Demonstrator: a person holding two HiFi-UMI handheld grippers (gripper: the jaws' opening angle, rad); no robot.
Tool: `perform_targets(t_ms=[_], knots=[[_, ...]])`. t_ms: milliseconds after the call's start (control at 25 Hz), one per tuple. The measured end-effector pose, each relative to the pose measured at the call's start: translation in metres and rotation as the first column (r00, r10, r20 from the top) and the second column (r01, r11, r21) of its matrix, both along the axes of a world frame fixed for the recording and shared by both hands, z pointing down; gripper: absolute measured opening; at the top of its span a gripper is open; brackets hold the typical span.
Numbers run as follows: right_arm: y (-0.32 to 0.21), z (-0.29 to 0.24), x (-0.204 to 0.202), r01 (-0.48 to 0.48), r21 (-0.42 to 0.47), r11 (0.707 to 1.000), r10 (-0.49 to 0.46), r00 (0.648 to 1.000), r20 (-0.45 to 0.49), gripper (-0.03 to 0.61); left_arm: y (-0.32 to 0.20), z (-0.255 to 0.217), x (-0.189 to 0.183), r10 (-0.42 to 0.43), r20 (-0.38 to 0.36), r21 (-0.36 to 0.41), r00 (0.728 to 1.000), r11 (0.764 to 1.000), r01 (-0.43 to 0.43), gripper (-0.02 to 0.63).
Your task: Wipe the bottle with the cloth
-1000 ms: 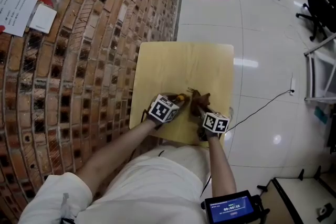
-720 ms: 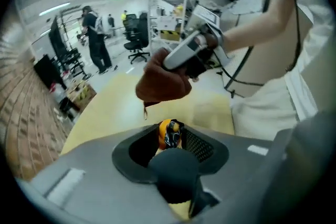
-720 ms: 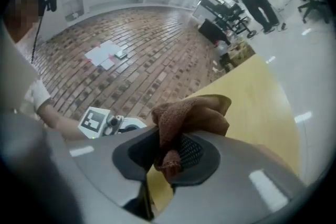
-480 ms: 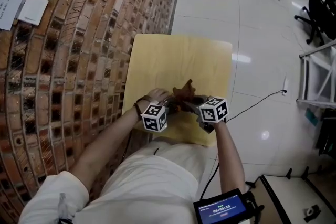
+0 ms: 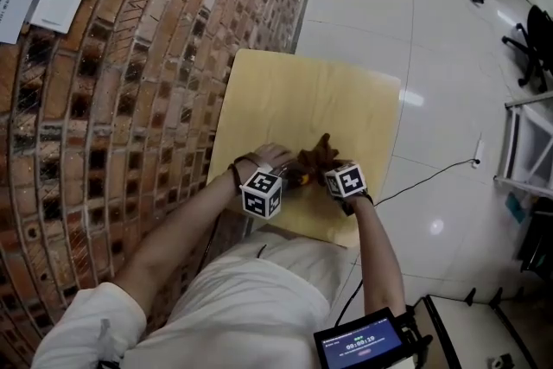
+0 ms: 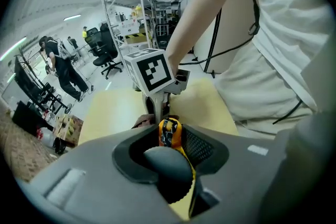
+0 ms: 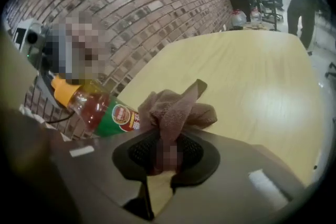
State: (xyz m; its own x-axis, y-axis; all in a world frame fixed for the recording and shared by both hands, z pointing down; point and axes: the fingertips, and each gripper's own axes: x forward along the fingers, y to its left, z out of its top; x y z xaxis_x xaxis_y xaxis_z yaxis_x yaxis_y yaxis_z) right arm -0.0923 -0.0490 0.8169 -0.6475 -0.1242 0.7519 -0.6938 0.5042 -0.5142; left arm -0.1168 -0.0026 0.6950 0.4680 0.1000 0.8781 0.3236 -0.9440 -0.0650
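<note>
In the right gripper view a bottle (image 7: 102,113) with an orange cap, reddish liquid and a green label slants above the table. My left gripper (image 5: 289,179) is shut on it near the cap end. In the left gripper view the bottle (image 6: 169,131) shows orange between my left gripper's (image 6: 170,139) jaws, with the right gripper's marker cube (image 6: 149,72) just beyond. My right gripper (image 7: 165,152) is shut on a brown cloth (image 7: 178,107), which bunches up against the bottle's label end. In the head view the cloth (image 5: 318,154) sits above my right gripper (image 5: 326,170).
The light wooden table (image 5: 302,99) stands against a curved brick wall (image 5: 130,99) at the left. A shiny white floor with a cable (image 5: 432,173) lies to the right. A small screen device (image 5: 363,346) hangs near the person's waist.
The left gripper has rolled, so its marker cube shows a different face. The right gripper with the cloth rose, then came back down against the bottle, close to the left gripper.
</note>
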Motion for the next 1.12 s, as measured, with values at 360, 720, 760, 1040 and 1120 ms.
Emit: perform_targets(t_ms=[360, 720, 760, 1040, 1120], knots=[[-0.032, -0.130, -0.001, 0.052, -0.076, 0.996, -0.001, 0.831, 0.556, 0.066, 0.013, 0.004, -0.004, 0.354, 0.030, 0.018, 0.935, 0.935, -0.355, 0.151], [-0.006, -0.072, -0.040, 0.272, -0.111, 0.956, -0.227, 0.924, 0.309, 0.066, 0.025, 0.005, -0.005, 0.559, 0.059, 0.081, 0.827, 0.823, -0.562, 0.153], [-0.008, -0.060, -0.040, 0.246, -0.125, 0.961, -0.204, 0.939, 0.278, 0.066, 0.026, 0.005, -0.005, 0.570, 0.063, 0.093, 0.819, 0.814, -0.573, 0.153], [-0.013, -0.007, -0.013, 0.074, 0.044, 0.996, -0.072, 0.997, -0.039, 0.066, 0.024, 0.008, -0.004, 0.548, 0.068, 0.147, 0.833, 0.821, -0.552, 0.156], [-0.019, -0.021, 0.007, -0.053, 0.113, 0.992, 0.059, 0.997, -0.050, 0.065, 0.018, 0.008, -0.002, 0.474, 0.046, 0.146, 0.880, 0.868, -0.475, 0.158]])
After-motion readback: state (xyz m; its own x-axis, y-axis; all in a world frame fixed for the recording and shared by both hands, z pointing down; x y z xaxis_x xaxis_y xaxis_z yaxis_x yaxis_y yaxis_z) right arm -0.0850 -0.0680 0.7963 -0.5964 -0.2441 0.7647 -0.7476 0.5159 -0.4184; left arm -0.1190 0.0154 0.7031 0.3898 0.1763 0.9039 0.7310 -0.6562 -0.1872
